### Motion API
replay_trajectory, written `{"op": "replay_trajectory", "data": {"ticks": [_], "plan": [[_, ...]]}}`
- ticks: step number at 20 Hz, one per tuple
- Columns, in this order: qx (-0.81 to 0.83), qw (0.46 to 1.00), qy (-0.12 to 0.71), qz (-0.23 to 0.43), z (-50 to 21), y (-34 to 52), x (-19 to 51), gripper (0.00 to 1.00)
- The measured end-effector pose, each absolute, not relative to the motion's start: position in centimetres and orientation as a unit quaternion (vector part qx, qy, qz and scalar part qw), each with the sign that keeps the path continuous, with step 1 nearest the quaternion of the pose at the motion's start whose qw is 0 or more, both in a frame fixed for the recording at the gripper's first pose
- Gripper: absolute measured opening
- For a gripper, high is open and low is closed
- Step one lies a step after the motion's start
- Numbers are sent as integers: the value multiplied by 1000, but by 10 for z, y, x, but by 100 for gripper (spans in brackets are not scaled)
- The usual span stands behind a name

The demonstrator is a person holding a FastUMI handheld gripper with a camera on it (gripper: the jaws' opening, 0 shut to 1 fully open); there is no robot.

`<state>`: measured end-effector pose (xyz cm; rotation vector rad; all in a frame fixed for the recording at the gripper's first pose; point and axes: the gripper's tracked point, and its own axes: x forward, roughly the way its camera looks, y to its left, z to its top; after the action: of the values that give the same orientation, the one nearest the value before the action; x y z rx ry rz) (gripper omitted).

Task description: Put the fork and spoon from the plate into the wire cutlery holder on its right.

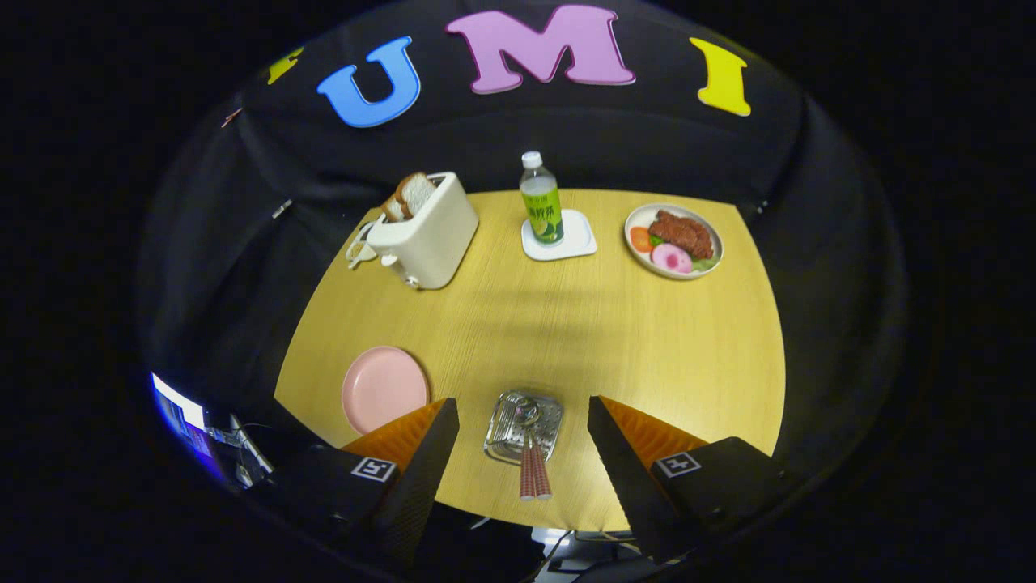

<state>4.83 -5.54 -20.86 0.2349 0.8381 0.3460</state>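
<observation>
The wire cutlery holder stands on the wooden table, seen from above between my two fingers. The fork and spoon stand in it side by side, their striped handles sticking out toward me. To its left lies the pink plate, bare. My gripper hangs high over the holder with its fingers wide apart and nothing held between them.
At the table's far side stand a white toaster with bread slices, a green-labelled bottle on a white coaster, and a plate of food. A lit screen shows beyond the table's near left edge.
</observation>
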Motion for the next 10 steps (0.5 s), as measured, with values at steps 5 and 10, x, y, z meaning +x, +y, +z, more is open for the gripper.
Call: {"op": "replay_trajectory", "data": {"ticks": [5, 10], "plan": [[57, 952, 260, 150, -142, -71, 47, 99], [43, 976, 163, 141, -99, -69, 40, 98]]}}
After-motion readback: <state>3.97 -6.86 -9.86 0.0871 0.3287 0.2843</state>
